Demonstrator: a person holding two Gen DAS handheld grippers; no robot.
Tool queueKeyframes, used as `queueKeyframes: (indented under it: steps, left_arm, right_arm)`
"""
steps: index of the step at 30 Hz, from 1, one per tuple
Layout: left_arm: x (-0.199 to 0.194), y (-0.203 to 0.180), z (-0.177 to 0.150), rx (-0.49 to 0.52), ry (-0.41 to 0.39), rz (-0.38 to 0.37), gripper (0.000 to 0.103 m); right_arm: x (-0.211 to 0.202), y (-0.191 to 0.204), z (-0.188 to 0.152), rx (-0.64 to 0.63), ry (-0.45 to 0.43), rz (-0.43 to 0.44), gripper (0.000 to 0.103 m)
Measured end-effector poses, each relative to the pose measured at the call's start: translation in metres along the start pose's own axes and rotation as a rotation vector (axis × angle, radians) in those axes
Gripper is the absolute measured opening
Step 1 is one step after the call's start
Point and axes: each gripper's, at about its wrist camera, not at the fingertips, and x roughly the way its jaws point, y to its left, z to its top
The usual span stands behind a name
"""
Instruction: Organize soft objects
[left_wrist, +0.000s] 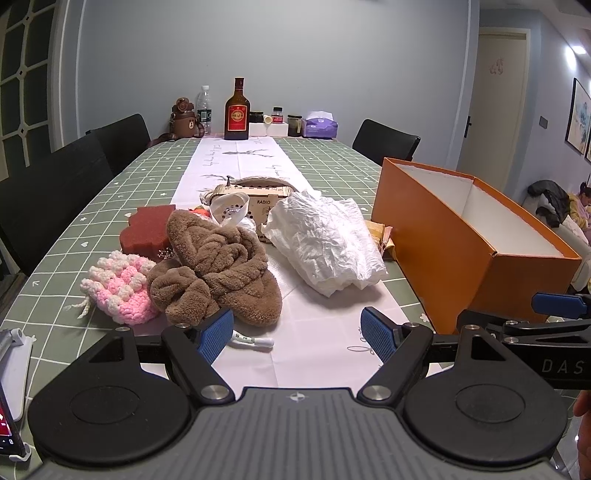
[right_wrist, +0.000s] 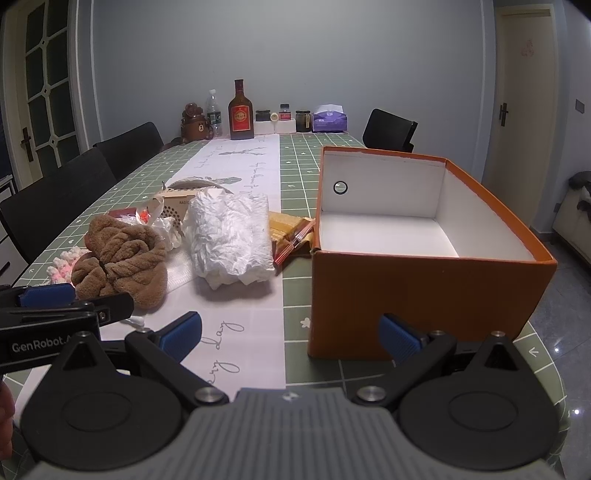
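- Left gripper (left_wrist: 297, 334) gapes wide, holding nothing, just short of the brown towel (left_wrist: 218, 266).
- Right gripper (right_wrist: 290, 338) likewise spread and unladen, near the orange box (right_wrist: 424, 295) on the surface (right_wrist: 295, 173).

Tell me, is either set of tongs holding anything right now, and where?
Nothing is held. The left tongs and right tongs both stand open over the table, empty.
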Motion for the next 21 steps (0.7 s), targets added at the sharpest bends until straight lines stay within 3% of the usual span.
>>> queueKeyframes:
  steps: [10,14,21]
  left_arm:
    - [0.003,0.005,-0.002,-0.001,0.009,-0.002,0.092]
    - [0.003,0.015,-0.005,-0.017,0.007,-0.010,0.090]
    - [0.010,0.041,-0.008,-0.067,0.024,-0.041,0.073]
  right_arm:
    - [0.002,0.005,-0.001,-0.007,0.006,0.013,0.100]
    - [0.002,0.018,-0.005,-0.031,0.007,0.072,0.099]
    - [0.012,0.049,-0.009,-0.132,0.024,0.199,0.078]
